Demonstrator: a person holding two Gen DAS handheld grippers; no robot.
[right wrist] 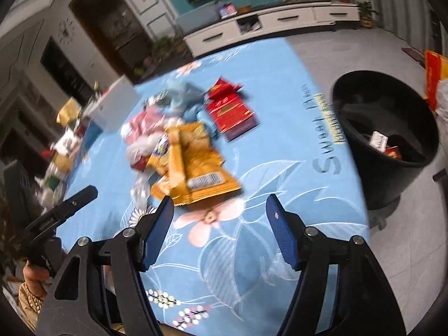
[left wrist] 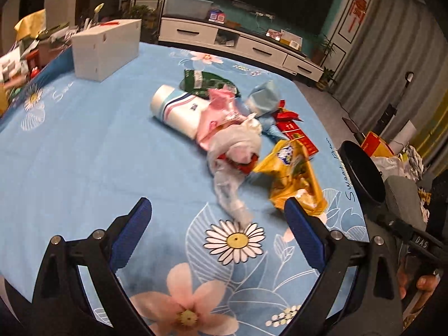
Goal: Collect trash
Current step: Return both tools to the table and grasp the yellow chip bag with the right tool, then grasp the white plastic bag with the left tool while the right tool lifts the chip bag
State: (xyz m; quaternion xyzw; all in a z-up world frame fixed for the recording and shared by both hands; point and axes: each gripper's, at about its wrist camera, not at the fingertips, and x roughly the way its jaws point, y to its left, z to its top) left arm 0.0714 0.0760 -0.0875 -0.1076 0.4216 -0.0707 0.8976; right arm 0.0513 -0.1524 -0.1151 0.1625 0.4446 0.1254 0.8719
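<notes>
Two hand-held tools above a counter draped in a blue floral cloth, each seen along its own fingers. The left tool stood wide open with nothing between its blue pads; the right tool was also open, somewhat less wide, and likewise empty. Judged from this, the step in hand was an approach toward the next piece of trash, with no grasp yet made.

The trash lay in one loose heap near the middle of the cloth: a yellow snack bag nearest both tools, a crumpled white plastic wrapper touching its left side, a pink wrapper, a green packet, a white roll with a striped label, a pale blue wad and a red carton beyond. In the right wrist view the yellow bag's lower edge lay just ahead of the left pad, not between the pads. In the left wrist view the bag's corner lay just beyond the right pad, the white wrapper's tail ahead of the gap.

A black bin stood on the floor beside the counter's right edge, already holding a few scraps.

The next move probably called for bringing one tool forward and down until its pads straddled a raised fold of the yellow bag, closing, then carrying it across to the bin.
</notes>
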